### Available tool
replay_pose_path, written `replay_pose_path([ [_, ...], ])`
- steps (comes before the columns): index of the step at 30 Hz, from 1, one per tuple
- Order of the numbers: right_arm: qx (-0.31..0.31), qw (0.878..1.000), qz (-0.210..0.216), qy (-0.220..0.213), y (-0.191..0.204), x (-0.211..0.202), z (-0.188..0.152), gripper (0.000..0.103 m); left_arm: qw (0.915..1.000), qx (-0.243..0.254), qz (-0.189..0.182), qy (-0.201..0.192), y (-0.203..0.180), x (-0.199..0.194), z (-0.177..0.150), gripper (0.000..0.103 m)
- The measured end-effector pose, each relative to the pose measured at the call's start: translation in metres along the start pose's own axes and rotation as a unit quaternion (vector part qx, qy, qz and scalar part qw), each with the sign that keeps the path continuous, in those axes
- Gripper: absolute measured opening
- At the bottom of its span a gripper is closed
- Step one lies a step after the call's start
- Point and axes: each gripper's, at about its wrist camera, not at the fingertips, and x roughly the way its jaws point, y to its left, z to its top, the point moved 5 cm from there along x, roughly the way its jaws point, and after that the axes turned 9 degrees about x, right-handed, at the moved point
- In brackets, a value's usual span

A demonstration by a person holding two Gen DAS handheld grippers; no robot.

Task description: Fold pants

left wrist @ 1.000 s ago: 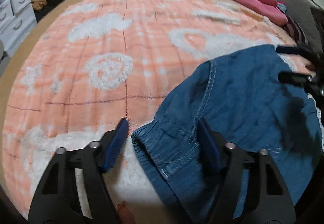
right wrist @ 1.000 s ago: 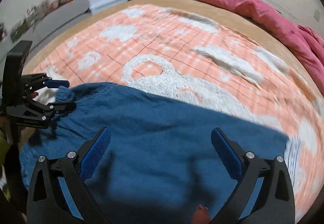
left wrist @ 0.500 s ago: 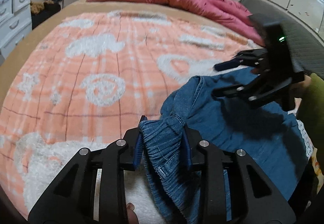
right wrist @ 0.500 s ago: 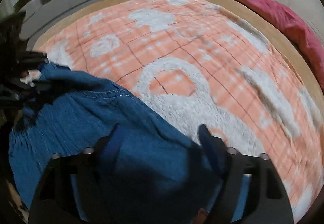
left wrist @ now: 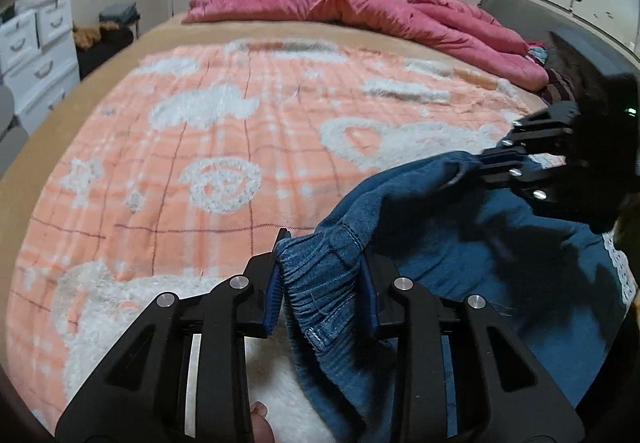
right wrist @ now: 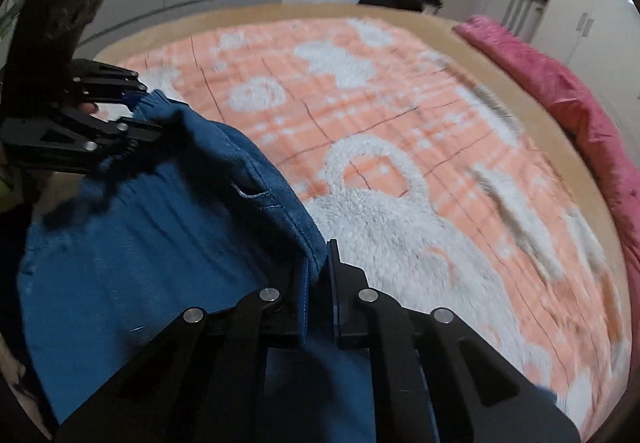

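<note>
Both grippers, L (left wrist: 322, 279) & R (right wrist: 320, 283), now raised, fingers pinching pants (left wrist: 472, 259) edge.

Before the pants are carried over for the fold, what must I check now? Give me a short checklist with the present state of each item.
1. Left gripper shut on the pants, at the gathered waistband: ok.
2. Right gripper shut on a seamed edge of the pants: ok.
3. Gripped edge lifted off the blanket: ok.
4. Both layers caught in each grip: cannot tell.
5. Blanket beyond the pants free of other things as far as the pink quilt: ok.
6. Lower part of the pants lying flat: cannot tell, it is shadowed and out of frame.
</note>
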Motion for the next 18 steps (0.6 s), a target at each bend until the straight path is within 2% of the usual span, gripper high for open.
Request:
replay_pose_path([
  [6,0.037,0.999,-0.009,-0.033,0.034,-0.071,-0.026,0.007,0.9991,0.027,-0.022,-0.026,-0.028,-0.052,-0.009,0.023],
  [12,0.045,0.997,0.026,-0.052,0.087,-0.126,-0.07,0.007,0.9965,0.058,-0.053,-0.028,-0.061,-0.102,-0.038,0.024],
  [14,0.043,0.997,0.044,-0.046,0.108,-0.135,-0.087,0.007,0.9957,0.061,-0.067,-0.021,-0.071,-0.11,-0.051,0.024],
  [18,0.034,0.998,0.051,-0.008,0.135,-0.127,-0.121,0.007,0.993,0.084,-0.077,0.029,-0.094,-0.107,-0.089,0.025],
])
